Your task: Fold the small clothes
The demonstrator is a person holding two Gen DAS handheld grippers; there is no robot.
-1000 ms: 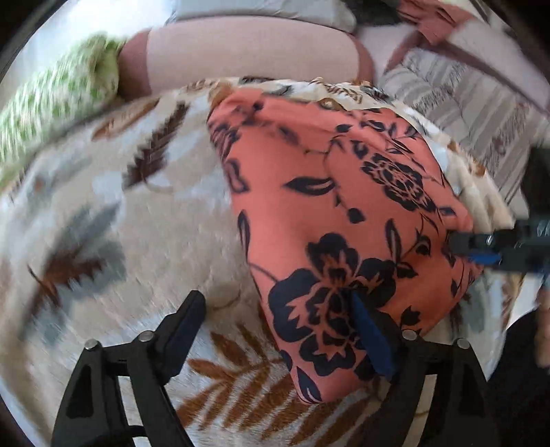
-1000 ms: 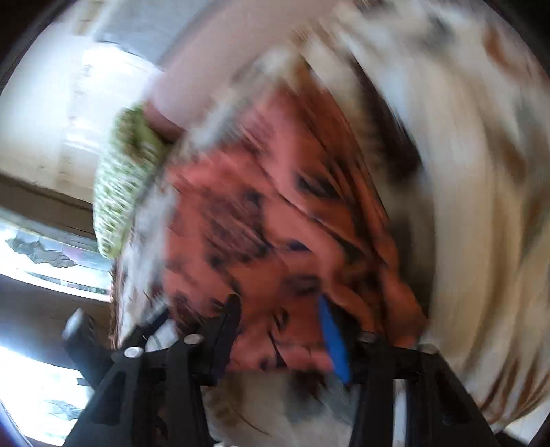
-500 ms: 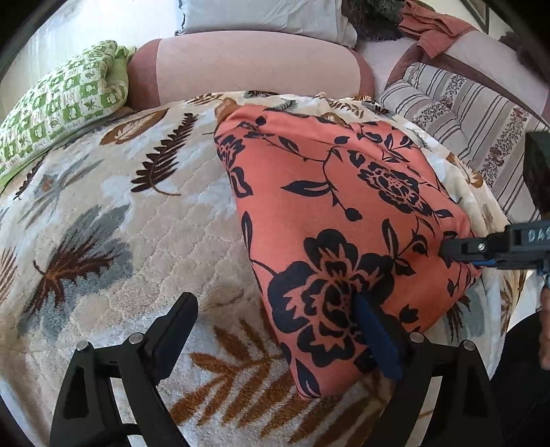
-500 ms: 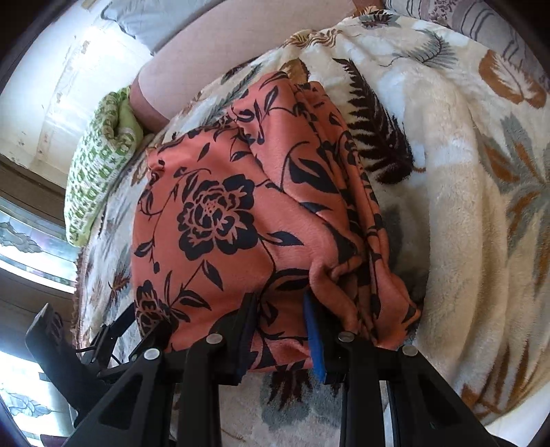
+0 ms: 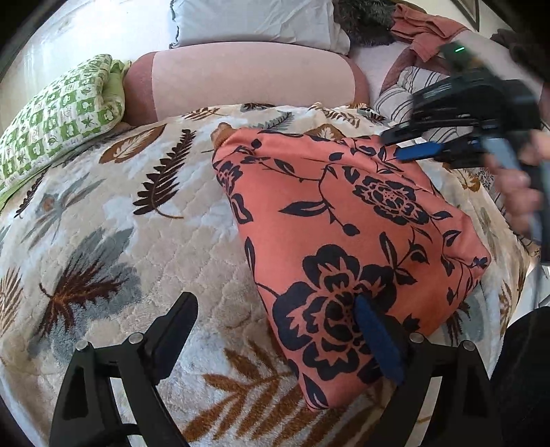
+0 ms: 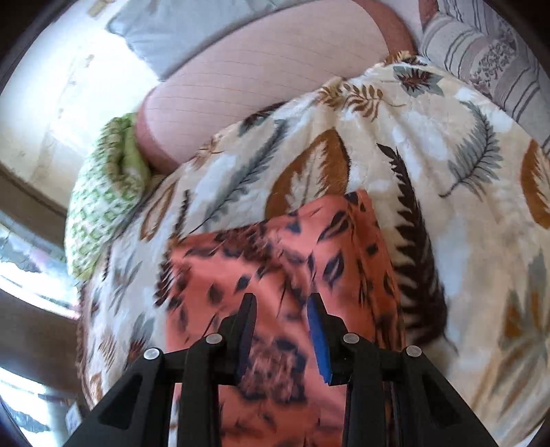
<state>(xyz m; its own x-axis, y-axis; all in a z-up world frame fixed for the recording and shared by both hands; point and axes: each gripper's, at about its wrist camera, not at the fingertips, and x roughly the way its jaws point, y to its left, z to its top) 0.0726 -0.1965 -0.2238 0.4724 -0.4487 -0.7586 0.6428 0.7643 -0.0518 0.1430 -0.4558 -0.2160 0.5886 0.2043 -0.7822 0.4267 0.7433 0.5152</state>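
Observation:
A folded orange garment (image 5: 343, 223) with a dark flower print lies flat on a leaf-patterned blanket (image 5: 137, 240). My left gripper (image 5: 275, 326) is open wide at the garment's near corner. Its blue-padded finger rests over the fabric and its other finger is over bare blanket. My right gripper (image 5: 395, 146), held by a hand (image 5: 515, 192), hovers above the garment's far right edge. In the right wrist view that gripper (image 6: 282, 309) has its jaws a little apart with nothing between them, and the garment (image 6: 275, 268) lies blurred below.
A green patterned pillow (image 5: 58, 127) lies at the far left. A pink bolster (image 5: 247, 75) runs along the back of the blanket, with a white pillow (image 5: 257, 20) behind it. Striped cushions (image 5: 402, 96) and heaped clothes sit at the far right.
My right gripper has risen off the garment's near right corner and moved toward its far end. The left gripper and the garment have stayed put.

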